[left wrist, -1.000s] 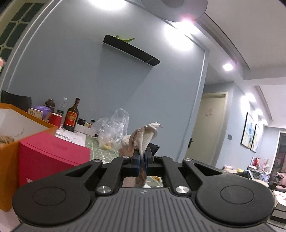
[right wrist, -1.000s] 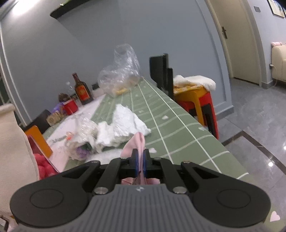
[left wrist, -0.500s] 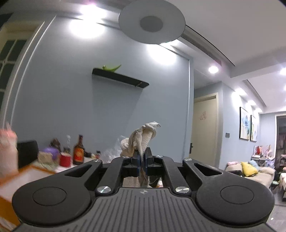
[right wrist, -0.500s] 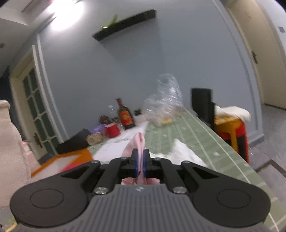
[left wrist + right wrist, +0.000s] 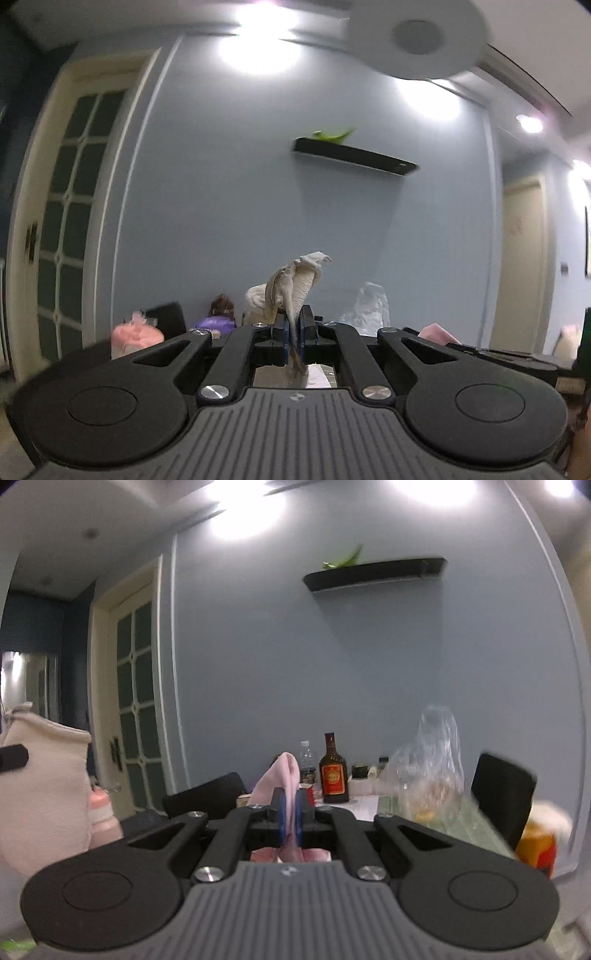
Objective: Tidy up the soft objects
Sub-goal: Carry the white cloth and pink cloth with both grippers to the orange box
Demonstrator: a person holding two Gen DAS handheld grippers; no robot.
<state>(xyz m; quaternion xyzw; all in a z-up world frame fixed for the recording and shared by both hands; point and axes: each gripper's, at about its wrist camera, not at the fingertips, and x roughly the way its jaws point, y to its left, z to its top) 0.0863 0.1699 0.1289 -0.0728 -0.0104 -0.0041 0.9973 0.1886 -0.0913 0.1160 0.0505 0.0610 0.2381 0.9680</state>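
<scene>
Pink cloth (image 5: 283,775) stands roughly upright between right gripper (image 5: 290,814) jaws.

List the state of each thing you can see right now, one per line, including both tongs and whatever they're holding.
Left tongs: shut on a beige crumpled cloth.
Beige crumpled cloth: pinched, bunched above the jaws.
Right tongs: shut on a pink soft fabric piece.
Pink soft fabric piece: pinched, sticking up.
Brown glass bottle with red label: upright, capped.
Clear plastic bag: standing crumpled on the green table.
Glass-paned door: closed.
</scene>
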